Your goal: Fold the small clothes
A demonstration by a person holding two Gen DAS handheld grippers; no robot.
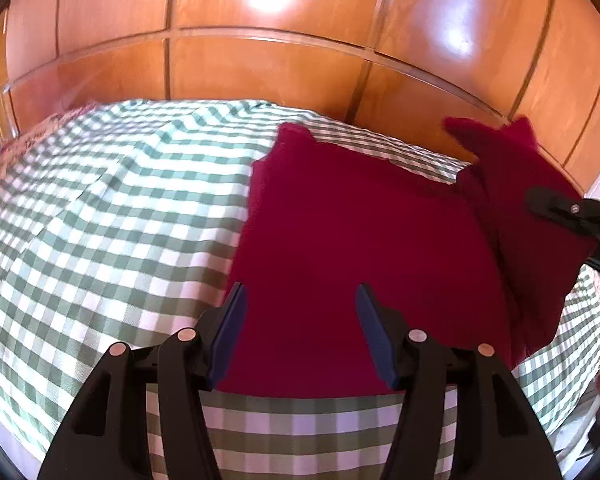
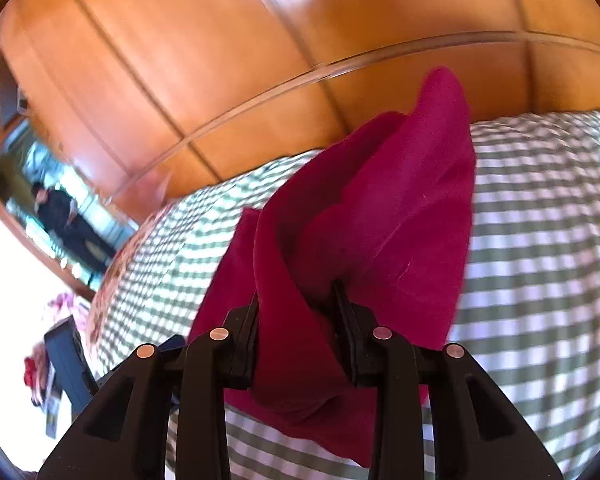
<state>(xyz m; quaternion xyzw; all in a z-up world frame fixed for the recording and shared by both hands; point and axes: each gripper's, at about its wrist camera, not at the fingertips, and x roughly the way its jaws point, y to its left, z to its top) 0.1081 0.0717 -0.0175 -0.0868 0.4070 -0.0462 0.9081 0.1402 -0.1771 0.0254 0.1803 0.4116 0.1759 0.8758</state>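
Observation:
A dark red garment lies on the green-and-white checked bedcover. My left gripper is open and empty, its blue-padded fingers hovering over the garment's near edge. My right gripper is shut on a bunched fold of the red garment and holds it lifted off the bedcover. In the left wrist view the right gripper shows at the right edge, with the garment's right side raised and folded over.
A glossy wooden wardrobe stands right behind the bed. In the right wrist view a mirror is at the left, with a dark box and some clutter on the floor below it.

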